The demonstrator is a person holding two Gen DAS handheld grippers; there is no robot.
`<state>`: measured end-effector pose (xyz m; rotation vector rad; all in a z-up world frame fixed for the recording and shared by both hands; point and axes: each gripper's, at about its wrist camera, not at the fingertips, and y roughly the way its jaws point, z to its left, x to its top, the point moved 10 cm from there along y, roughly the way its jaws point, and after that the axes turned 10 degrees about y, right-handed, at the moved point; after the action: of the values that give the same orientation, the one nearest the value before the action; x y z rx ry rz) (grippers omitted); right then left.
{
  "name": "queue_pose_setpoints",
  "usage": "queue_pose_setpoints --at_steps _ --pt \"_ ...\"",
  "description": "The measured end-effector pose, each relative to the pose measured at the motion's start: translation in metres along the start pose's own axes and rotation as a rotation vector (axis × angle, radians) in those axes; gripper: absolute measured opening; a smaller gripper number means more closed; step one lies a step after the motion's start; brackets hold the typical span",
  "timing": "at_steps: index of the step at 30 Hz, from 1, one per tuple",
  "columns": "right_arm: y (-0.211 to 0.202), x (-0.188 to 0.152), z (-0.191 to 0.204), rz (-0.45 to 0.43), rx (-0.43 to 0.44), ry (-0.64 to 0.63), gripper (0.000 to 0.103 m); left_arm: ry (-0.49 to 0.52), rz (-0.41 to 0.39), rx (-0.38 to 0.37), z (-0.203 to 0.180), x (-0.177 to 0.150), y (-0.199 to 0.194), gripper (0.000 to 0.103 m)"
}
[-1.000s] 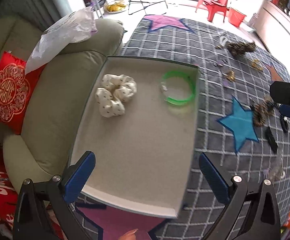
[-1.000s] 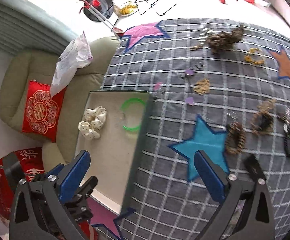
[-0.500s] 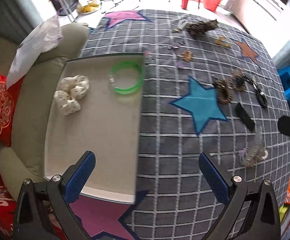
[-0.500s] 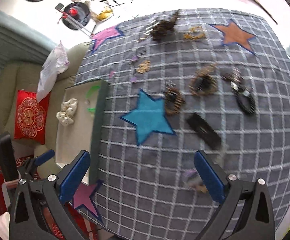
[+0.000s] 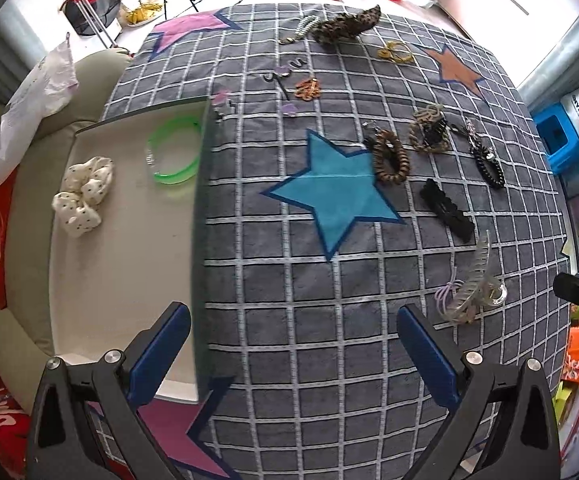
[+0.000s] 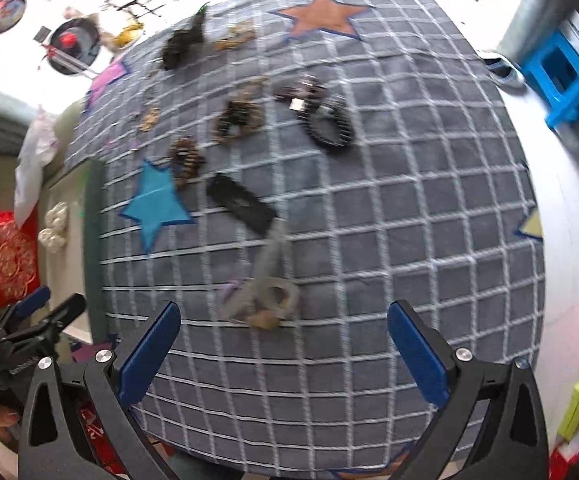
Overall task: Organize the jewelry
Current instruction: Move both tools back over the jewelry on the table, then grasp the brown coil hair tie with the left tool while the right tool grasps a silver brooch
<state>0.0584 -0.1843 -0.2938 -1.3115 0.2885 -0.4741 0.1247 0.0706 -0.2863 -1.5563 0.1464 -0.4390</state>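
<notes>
A matt, napped grey cloth (image 5: 289,280) with a white grid covers the counter. The tray (image 5: 121,264) has a smooth, matt cream lining. Inside lie a soft dotted fabric scrunchie (image 5: 82,196) and a glossy translucent green plastic bangle (image 5: 174,155). The claw clip (image 5: 474,284) looks like clear, shiny plastic.

One scrunchie (image 5: 82,195), one bangle (image 5: 173,149), one tray (image 5: 121,272)
</notes>
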Motion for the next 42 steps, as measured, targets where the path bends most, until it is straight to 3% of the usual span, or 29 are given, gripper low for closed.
queue_pose_setpoints --at_steps 6,14,26,35,40,42 --pt "0.01 -0.006 -0.017 0.022 -0.018 0.008 0.103 0.016 0.018 -0.001 -0.016 0.006 0.012 0.103" --pt "0.019 -0.005 -0.011 0.03 -0.01 -0.025 0.103 0.036 0.027 -0.005 -0.03 0.017 0.025 0.103" --pt "0.029 0.056 -0.016 -0.045 -0.083 -0.088 0.103 0.018 -0.016 -0.012 -0.032 0.06 0.046 0.103" --pt "0.034 0.099 -0.02 -0.095 -0.09 -0.083 0.103 -0.003 -0.041 -0.026 -0.038 0.088 0.063 0.103" --pt "0.042 0.123 -0.011 -0.104 -0.038 -0.061 0.093 0.01 -0.039 -0.036 -0.046 0.101 0.079 0.096" --pt "0.047 0.131 -0.009 -0.106 -0.023 -0.051 0.083 0.006 -0.038 -0.038 -0.048 0.106 0.085 0.096"
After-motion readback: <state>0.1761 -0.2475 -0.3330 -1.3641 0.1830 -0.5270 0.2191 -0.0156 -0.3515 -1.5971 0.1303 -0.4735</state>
